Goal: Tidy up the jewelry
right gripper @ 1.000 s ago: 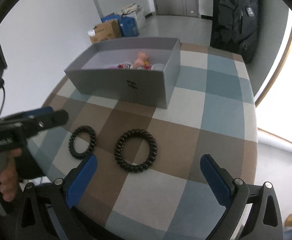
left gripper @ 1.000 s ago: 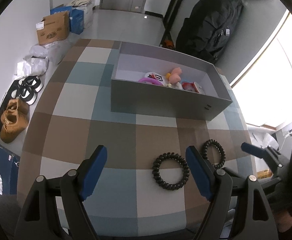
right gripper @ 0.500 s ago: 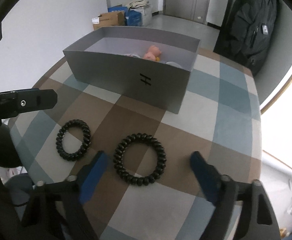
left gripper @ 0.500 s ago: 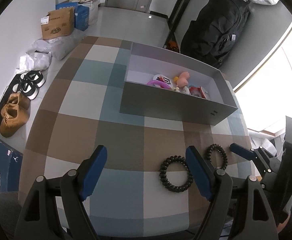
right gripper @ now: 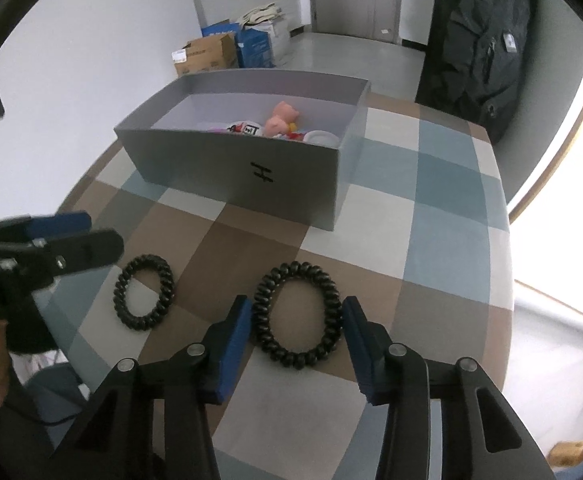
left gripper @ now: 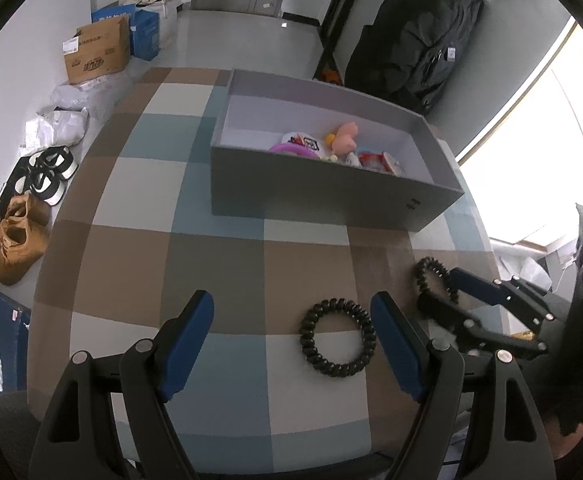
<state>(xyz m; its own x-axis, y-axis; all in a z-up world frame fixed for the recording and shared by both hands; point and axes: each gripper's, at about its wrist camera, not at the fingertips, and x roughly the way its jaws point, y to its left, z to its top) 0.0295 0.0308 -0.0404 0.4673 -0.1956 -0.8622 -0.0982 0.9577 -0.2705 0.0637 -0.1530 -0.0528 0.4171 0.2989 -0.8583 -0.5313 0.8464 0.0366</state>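
The right gripper point(right gripper: 296, 322) is closing, its fingers point(right gripper: 233, 334) bracketing a black coil hair tie point(right gripper: 296, 314) that lies flat on the checked counter point(right gripper: 443, 240), long axis pointing away toward the grey box point(right gripper: 231, 164). The left gripper point(left gripper: 291, 328) hangs open and empty, with the second hair tie point(left gripper: 337, 338) between its fingers on the counter. Nothing stands between either tie and the box.

Checked tablecloth point(left gripper: 219, 256) covers the table. On the floor: a cardboard box point(left gripper: 97, 56) beside a blue box point(left gripper: 145, 36), brown shoes point(left gripper: 19, 236), black-and-white sandals point(left gripper: 47, 174). A black backpack point(left gripper: 419, 48) leans against the wall.
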